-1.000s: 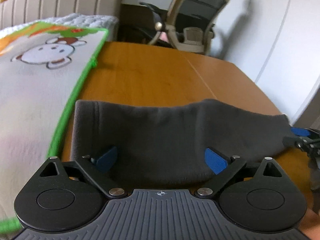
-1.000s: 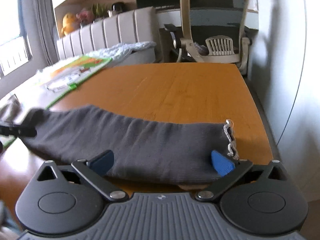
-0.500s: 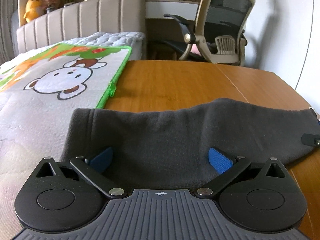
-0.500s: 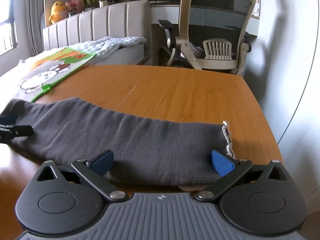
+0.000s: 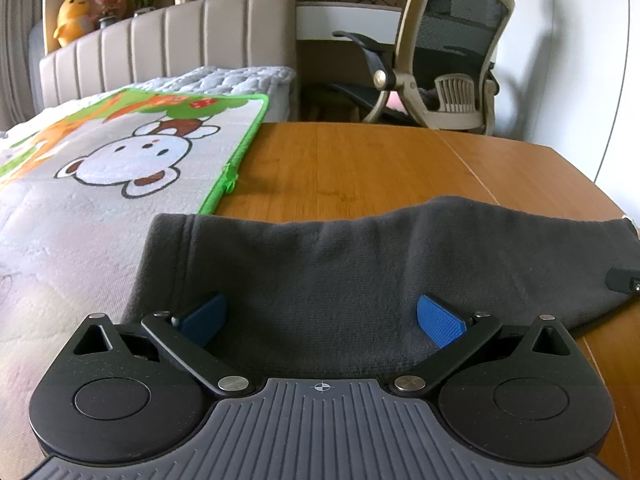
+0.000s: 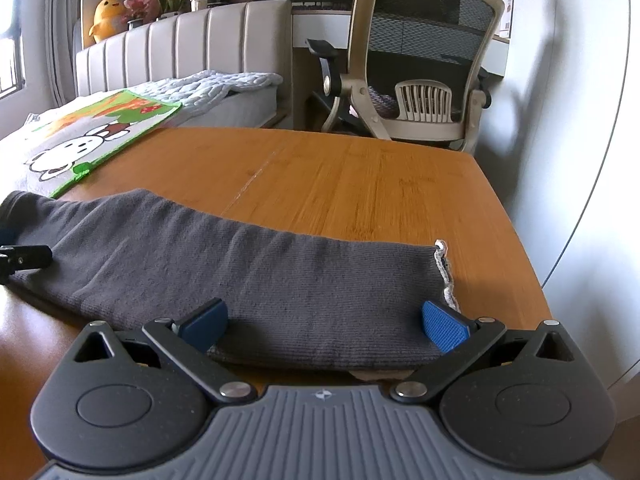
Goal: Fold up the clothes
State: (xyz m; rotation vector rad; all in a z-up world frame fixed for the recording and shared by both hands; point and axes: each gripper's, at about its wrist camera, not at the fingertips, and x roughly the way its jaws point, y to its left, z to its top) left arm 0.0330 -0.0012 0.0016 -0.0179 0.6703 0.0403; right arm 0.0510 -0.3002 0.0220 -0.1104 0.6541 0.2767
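A dark grey folded garment [image 5: 360, 272] lies across the wooden table [image 5: 360, 168], its left end resting on a cartoon mat. In the right wrist view the garment [image 6: 240, 272] stretches left to right, with a white stitched edge [image 6: 444, 276] at its right end. My left gripper [image 5: 322, 318] is open, its blue pads [image 5: 440, 326] spread wide over the garment's left part. My right gripper [image 6: 324, 322] is open, its blue pads [image 6: 444, 326] spread wide over the garment's right end. Neither gripper holds cloth.
A white mat with a cartoon animal and green border [image 5: 120, 168] lies left of the table. A bed with a padded headboard [image 5: 180, 52] stands behind. An office chair [image 6: 420, 80] stands at the table's far edge. A white wall [image 6: 580, 120] is at the right.
Both cameras have tilted up and steadied, so more of the room shows. The garment lies flat and still. Both grippers stay open in the same spread.
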